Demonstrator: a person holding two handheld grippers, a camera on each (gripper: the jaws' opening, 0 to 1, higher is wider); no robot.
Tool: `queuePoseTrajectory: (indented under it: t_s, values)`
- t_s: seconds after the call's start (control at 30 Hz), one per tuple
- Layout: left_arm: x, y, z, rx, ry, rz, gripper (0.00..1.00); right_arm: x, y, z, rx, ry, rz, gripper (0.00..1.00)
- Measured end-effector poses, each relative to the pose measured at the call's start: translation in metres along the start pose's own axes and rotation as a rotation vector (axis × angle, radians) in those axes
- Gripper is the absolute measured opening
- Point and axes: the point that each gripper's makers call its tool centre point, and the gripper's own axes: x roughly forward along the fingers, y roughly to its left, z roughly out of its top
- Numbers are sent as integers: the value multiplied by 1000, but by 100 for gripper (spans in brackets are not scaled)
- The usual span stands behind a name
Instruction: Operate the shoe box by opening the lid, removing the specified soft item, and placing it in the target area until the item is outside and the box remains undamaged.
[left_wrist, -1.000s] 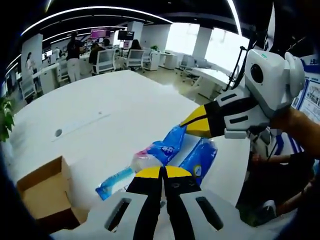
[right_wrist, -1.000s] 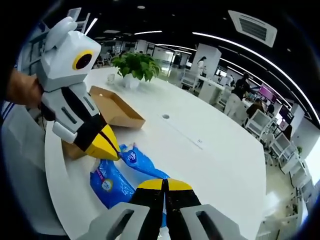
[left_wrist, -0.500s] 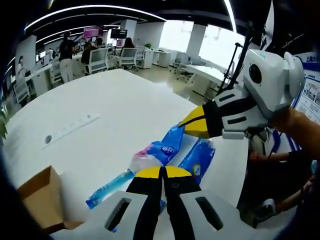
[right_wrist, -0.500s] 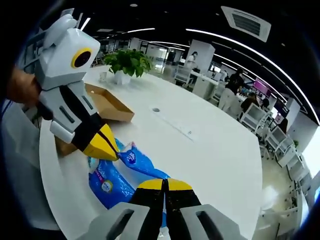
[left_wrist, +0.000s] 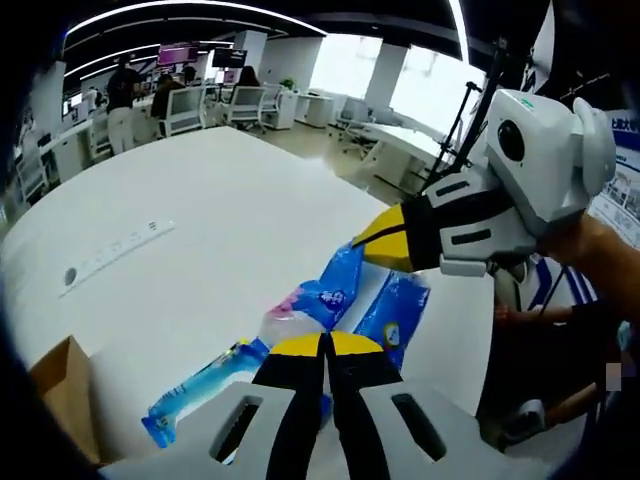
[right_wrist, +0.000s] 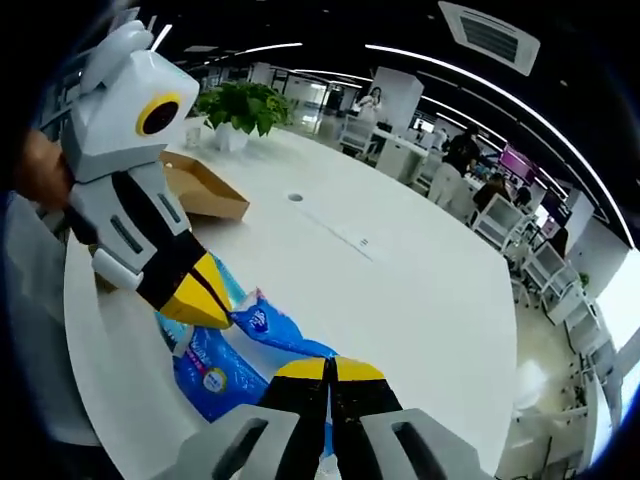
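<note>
Beyond the two tools, the white table (left_wrist: 220, 230) ran wide and bare toward its far curved edge, with office desks and chairs past it; the near edge curved close under the tools on the person's side. A flat strip (left_wrist: 115, 250) and a round port (left_wrist: 70, 277) were set into the tabletop, well out ahead of the left tool.

The left tool (left_wrist: 324, 345) reached forward, its yellow-tipped jaws pressed together on the blue plastic pack (left_wrist: 330, 300), which hung stretched between both tools above the table and outside the box. The right tool (right_wrist: 329, 368) came in from the other side, jaws likewise pinched on the same pack (right_wrist: 265, 325). In the left gripper view the right tool (left_wrist: 378, 237) angled down from the upper right, a hand (left_wrist: 600, 250) behind it.

Counted: two tools, one soft blue pack with several lobes, and one cardboard shoe box (right_wrist: 195, 187), lying open well ahead and left of the right tool; its corner (left_wrist: 62, 395) showed low and left of the left tool. One potted plant (right_wrist: 243, 108) stood beyond the box.
</note>
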Motion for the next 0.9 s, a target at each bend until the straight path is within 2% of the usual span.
queuePoseTrajectory:
  t_s: [0.57, 0.9]
  values:
    - [41, -1, -8, -28, 35, -36, 0, 19, -19, -32, 19, 64, -30, 0]
    - [62, 4, -21, -28, 79, -47, 0, 33, -20, -49, 42, 91, -28, 0]
